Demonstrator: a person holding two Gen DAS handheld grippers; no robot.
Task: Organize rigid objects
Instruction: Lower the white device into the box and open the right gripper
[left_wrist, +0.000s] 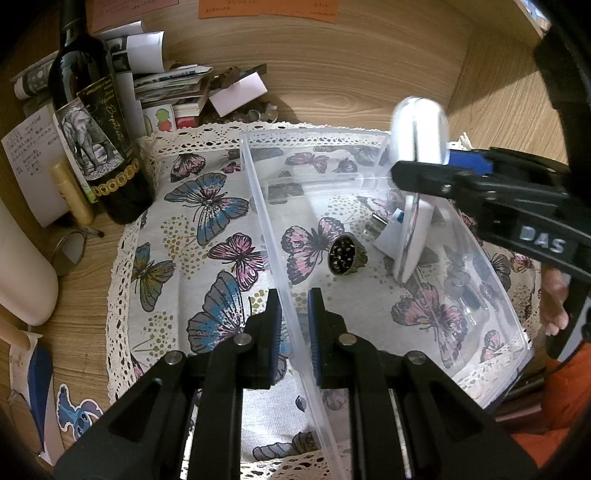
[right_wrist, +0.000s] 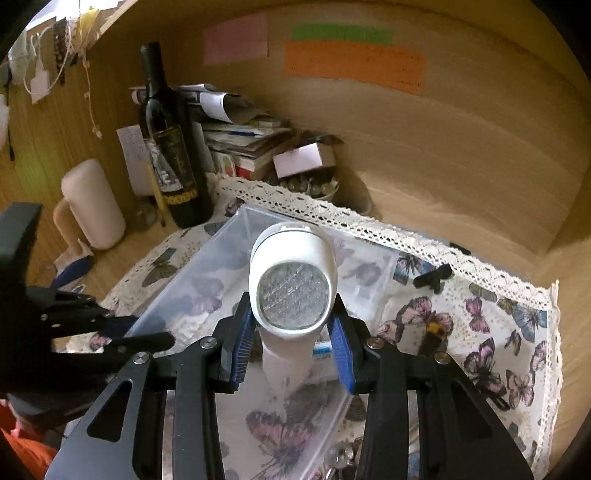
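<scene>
Right tongs (right_wrist: 291, 354) are pinching the white lamp (right_wrist: 291, 284) by its sides, lens facing back at the wrist camera and its stem hanging down between the pads. From the left view the lamp (left_wrist: 417, 147) is in the air over the far right part of the clear bin (left_wrist: 258, 206), long axis roughly upright, so the drop lies straight below it rather than off to a side. Left tongs (left_wrist: 294, 325) are pressed together on the bin's near wall, 1 pad either side, steadying it. Already inside the bin: a dark round connector (left_wrist: 345, 254) and a small white-and-blue piece. The right hand is the nearer by far; I'd judge it only needs to lower and let go.
</scene>
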